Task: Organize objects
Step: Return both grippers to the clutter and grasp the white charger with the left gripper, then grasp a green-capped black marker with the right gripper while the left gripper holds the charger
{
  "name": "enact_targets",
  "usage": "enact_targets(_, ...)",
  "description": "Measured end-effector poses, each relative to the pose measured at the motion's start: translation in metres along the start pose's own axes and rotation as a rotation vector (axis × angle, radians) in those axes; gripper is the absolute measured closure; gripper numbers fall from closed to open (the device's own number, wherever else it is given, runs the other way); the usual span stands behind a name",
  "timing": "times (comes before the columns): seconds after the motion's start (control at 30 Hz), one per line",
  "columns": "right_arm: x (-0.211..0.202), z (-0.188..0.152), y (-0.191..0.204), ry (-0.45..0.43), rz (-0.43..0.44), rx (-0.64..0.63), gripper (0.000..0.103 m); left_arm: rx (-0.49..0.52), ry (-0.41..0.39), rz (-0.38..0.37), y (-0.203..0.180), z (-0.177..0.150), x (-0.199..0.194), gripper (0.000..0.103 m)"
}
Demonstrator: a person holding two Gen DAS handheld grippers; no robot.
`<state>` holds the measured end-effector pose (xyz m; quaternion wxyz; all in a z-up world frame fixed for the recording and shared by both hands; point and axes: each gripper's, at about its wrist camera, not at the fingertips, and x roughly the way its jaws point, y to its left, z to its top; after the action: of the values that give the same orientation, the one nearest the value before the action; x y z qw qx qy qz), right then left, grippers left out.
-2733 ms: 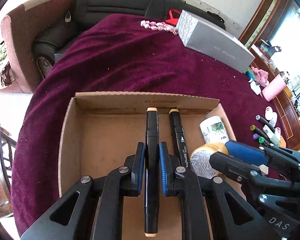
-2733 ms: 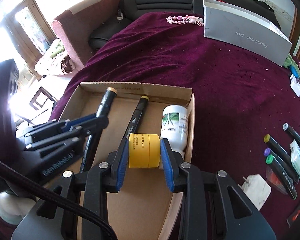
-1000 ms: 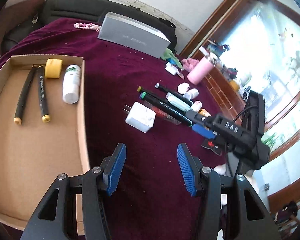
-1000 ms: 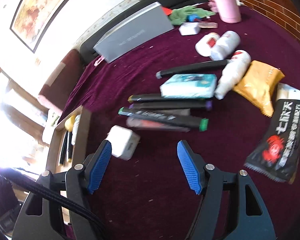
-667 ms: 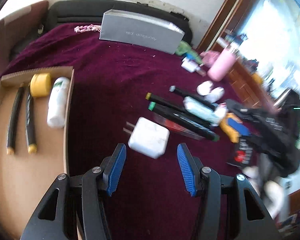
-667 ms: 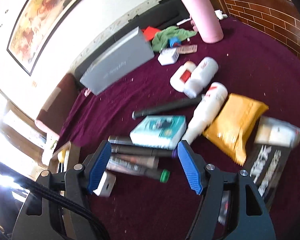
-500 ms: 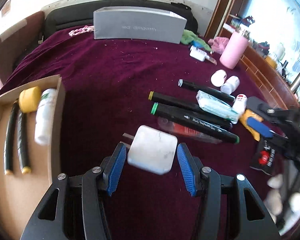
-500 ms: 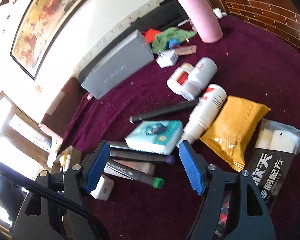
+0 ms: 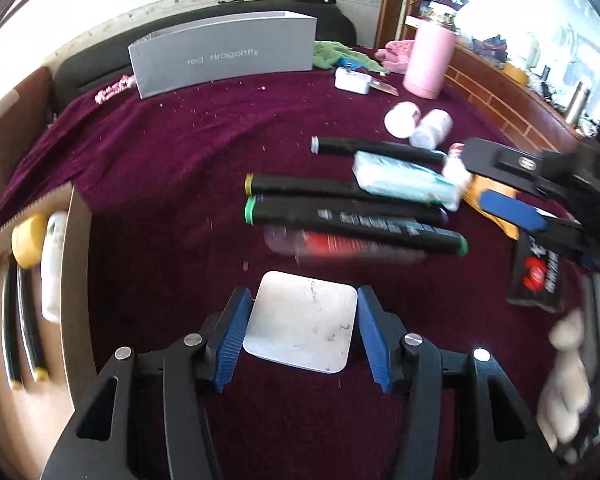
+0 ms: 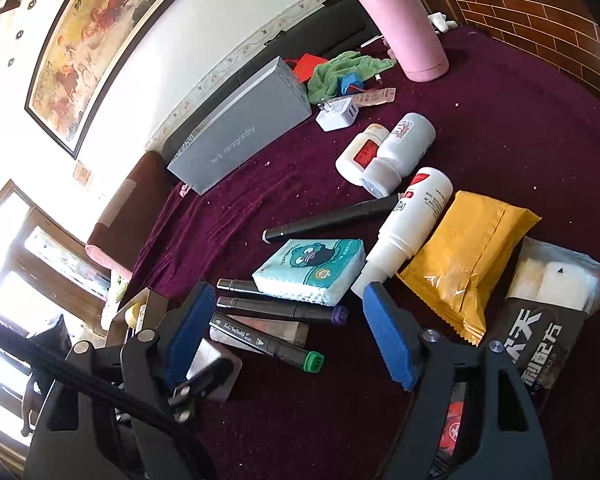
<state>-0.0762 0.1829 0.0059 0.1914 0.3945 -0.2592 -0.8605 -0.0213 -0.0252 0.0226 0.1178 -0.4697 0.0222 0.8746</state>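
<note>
A white square charger (image 9: 300,320) lies flat on the purple cloth. My left gripper (image 9: 303,304) is open and straddles it, a blue pad close beside each side without pressing. Just beyond it lie several black markers, the nearest green-capped (image 9: 352,226). My right gripper (image 10: 289,300) hangs over those markers (image 10: 268,344) and a teal tissue pack (image 10: 312,270). Its jaws are opening and hold nothing. The cardboard box (image 9: 78,248) at the left holds a yellow jar (image 9: 28,240), a white bottle (image 9: 54,268) and two black markers (image 9: 22,320).
A grey shoe box (image 9: 224,56) stands at the back beside a pink flask (image 9: 430,60). White bottles (image 10: 384,156), a yellow packet (image 10: 468,256) and a black snack packet (image 10: 540,344) crowd the right. A second small charger (image 10: 338,114) lies near a green cloth.
My left gripper swung from the box side to the white charger and came down around it. My right gripper drifted over the markers toward the tissue pack, and its jaws spread wider.
</note>
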Motion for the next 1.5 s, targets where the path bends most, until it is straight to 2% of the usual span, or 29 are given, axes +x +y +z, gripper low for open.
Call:
enact_targets(0.13, 0.004, -0.002, 0.000, 0.013, -0.008, -0.008, 0.027, -0.041, 0.000, -0.089, 0.008, -0.026, -0.028, 0.058)
enact_targets(0.2, 0.006, -0.003, 0.002, 0.020, 0.001, -0.019, 0.027, -0.047, -0.012, -0.106, 0.009, -0.040, -0.043, 0.058)
enact_targets(0.3, 0.011, -0.007, 0.010, 0.044, 0.018, -0.056, 0.027, -0.023, -0.030, -0.092, 0.004, -0.052, -0.057, 0.058)
enact_targets(0.4, 0.019, -0.013, 0.021, 0.079, 0.031, -0.107, 0.027, -0.029, -0.038, -0.097, 0.004, -0.058, -0.055, 0.057)
enact_targets(0.47, 0.028, -0.017, 0.026, 0.098, 0.000, -0.129, 0.027, -0.056, -0.034, -0.087, 0.010, -0.059, -0.050, 0.057)
enact_targets(0.53, 0.037, -0.020, 0.024, 0.134, 0.006, -0.112, 0.026, -0.111, -0.001, -0.146, 0.019, -0.063, -0.042, 0.057)
enact_targets(0.57, 0.043, -0.022, 0.021, 0.176, 0.046, -0.087, 0.026, -0.122, 0.006, -0.162, 0.020, -0.066, -0.041, 0.056)
enact_targets(0.67, 0.052, -0.031, 0.021, 0.306, 0.215, -0.032, 0.025, -0.101, -0.003, -0.150, 0.017, -0.067, -0.042, 0.056)
enact_targets(0.73, 0.049, -0.036, 0.029, 0.330, 0.241, -0.050, 0.025, -0.104, -0.008, -0.156, 0.018, -0.066, -0.041, 0.056)
enact_targets(0.8, 0.045, -0.036, 0.039, 0.320, 0.183, -0.099, 0.025, -0.104, -0.020, -0.158, 0.018, -0.067, -0.041, 0.056)
enact_targets(0.97, 0.050, -0.031, 0.075, 0.280, -0.052, -0.280, 0.025, -0.114, -0.033, -0.171, 0.020, -0.070, -0.042, 0.056)
enact_targets(1.03, 0.057, -0.030, 0.085, 0.279, -0.105, -0.313, 0.030, -0.112, -0.036, -0.170, 0.019, -0.071, -0.042, 0.056)
enact_targets(1.1, 0.067, -0.030, 0.093, 0.290, -0.120, -0.336, 0.038, -0.111, -0.040, -0.173, 0.019, -0.072, -0.043, 0.056)
enact_targets(1.17, 0.077, -0.032, 0.103, 0.315, -0.115, -0.346, 0.041, -0.113, -0.044, -0.181, 0.019, -0.074, -0.043, 0.056)
enact_targets(1.27, 0.093, -0.038, 0.111, 0.373, -0.156, -0.360, 0.041, -0.115, -0.047, -0.188, 0.019, -0.075, -0.044, 0.056)
enact_targets(1.5, 0.107, -0.037, 0.123, 0.394, -0.270, -0.414, 0.042, -0.121, -0.054, -0.220, 0.022, -0.076, -0.044, 0.053)
